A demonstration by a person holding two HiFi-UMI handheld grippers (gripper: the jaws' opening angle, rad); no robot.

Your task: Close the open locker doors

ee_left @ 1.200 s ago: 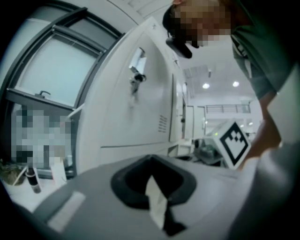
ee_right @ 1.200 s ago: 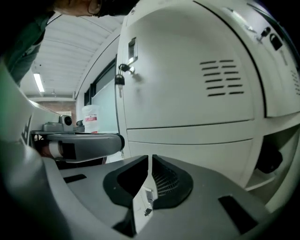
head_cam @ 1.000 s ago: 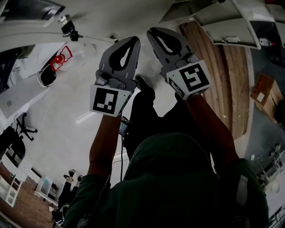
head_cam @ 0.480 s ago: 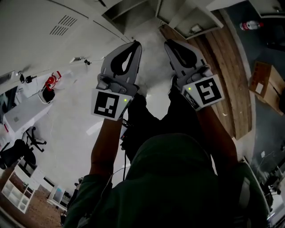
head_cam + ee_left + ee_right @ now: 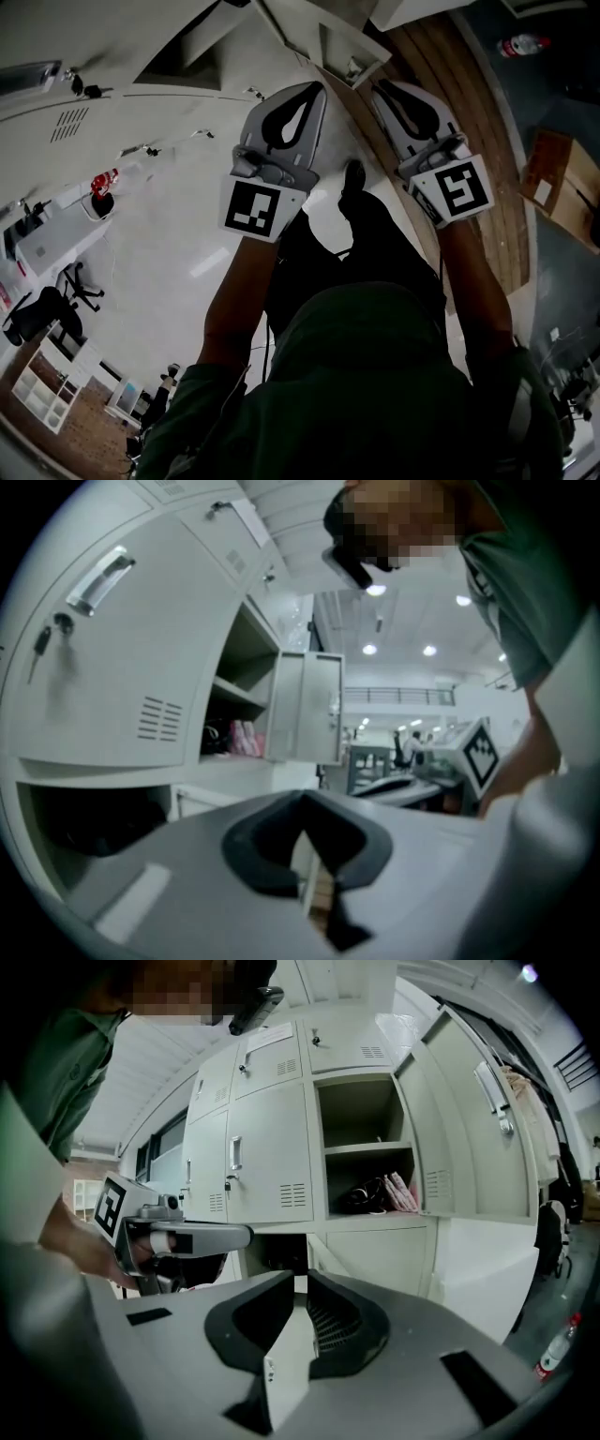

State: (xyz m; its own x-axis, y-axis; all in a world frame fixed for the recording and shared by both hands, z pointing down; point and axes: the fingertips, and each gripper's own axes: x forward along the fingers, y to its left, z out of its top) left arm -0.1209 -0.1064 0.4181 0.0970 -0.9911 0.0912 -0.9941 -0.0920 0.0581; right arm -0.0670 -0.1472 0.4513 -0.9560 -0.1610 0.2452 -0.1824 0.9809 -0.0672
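Pale grey lockers point(image 5: 267, 1157) fill the right gripper view. One upper compartment point(image 5: 366, 1152) stands open, its door point(image 5: 469, 1133) swung out to the right, with a dark bag and pink items point(image 5: 380, 1194) on its lower shelf. Below it another compartment point(image 5: 281, 1252) is open. The left gripper view shows the same open door point(image 5: 305, 719) edge-on and a dark open compartment point(image 5: 84, 817) low down. My left gripper point(image 5: 317, 87) and right gripper point(image 5: 384, 86) are held side by side, both shut and holding nothing, short of the lockers. The open doors point(image 5: 342, 47) appear at the head view's top.
A plastic bottle point(image 5: 521, 44) lies on the dark floor at the right, also the bottle point(image 5: 553, 1349) in the right gripper view. A cardboard box point(image 5: 555, 183) sits further right. A wooden floor strip point(image 5: 469, 122) runs along the lockers. Desks and chairs point(image 5: 47, 281) stand far left.
The lockers have come nearer in the head view and their open doors now show at the top. Both grippers have shifted slightly right and stayed shut.
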